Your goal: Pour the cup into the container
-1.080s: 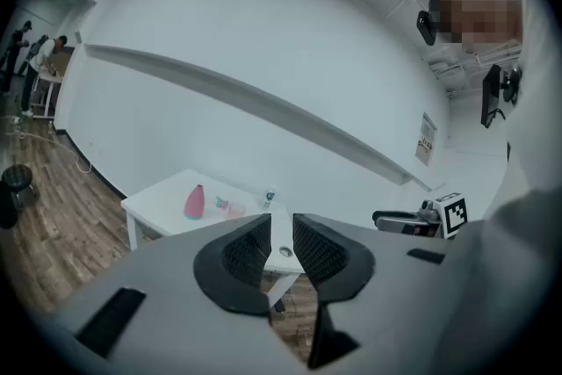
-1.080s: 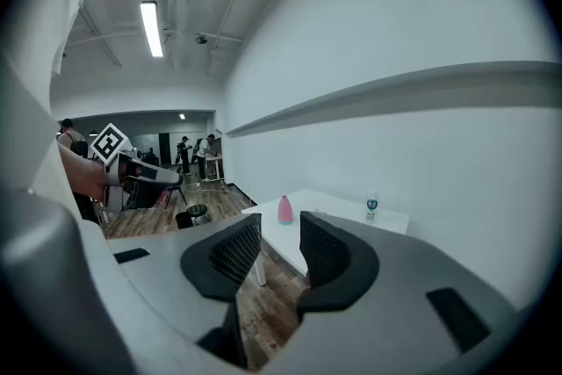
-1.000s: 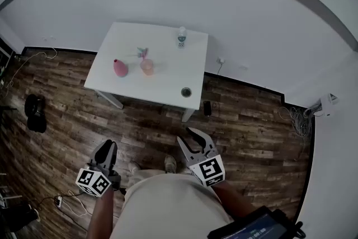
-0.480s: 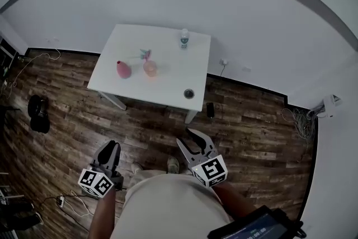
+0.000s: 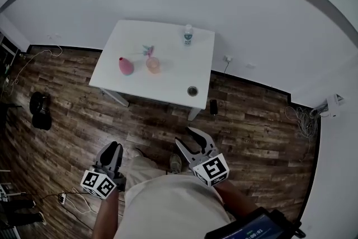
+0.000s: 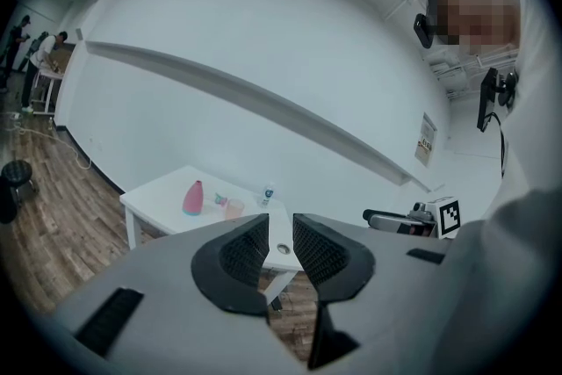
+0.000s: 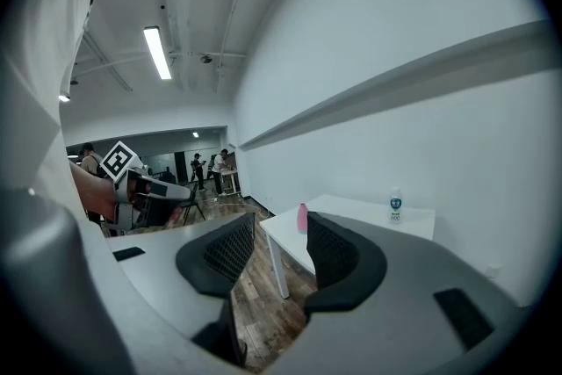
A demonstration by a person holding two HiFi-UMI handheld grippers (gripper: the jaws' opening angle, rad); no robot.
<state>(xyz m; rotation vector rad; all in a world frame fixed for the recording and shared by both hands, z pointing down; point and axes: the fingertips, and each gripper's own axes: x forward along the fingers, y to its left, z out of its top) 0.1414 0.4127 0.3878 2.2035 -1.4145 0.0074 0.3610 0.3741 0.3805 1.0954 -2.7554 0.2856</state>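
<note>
A white table [image 5: 168, 76] stands across the wooden floor, well ahead of both grippers. On it are a pale orange cup [image 5: 153, 65], a pink bottle [image 5: 126, 66], a small pink and teal object [image 5: 148, 50], a water bottle [image 5: 188, 34] and a small round container [image 5: 192, 90] near the front edge. My left gripper [image 5: 112, 153] hangs over the floor, its jaws a narrow gap apart and empty [image 6: 280, 231]. My right gripper [image 5: 193, 141] is beside it; its jaws have just been opening and nothing is between them [image 7: 281, 228].
A black bag [image 5: 40, 109] lies on the floor at the left and cables [image 5: 70, 198] lie near my feet. A dark object [image 5: 213, 106] sits on the floor by the table's right leg. People stand far off [image 7: 219, 167].
The right gripper's jaws stand a little wider. The table has shifted slightly right in the head view. Both grippers stay where they were, over the floor.
</note>
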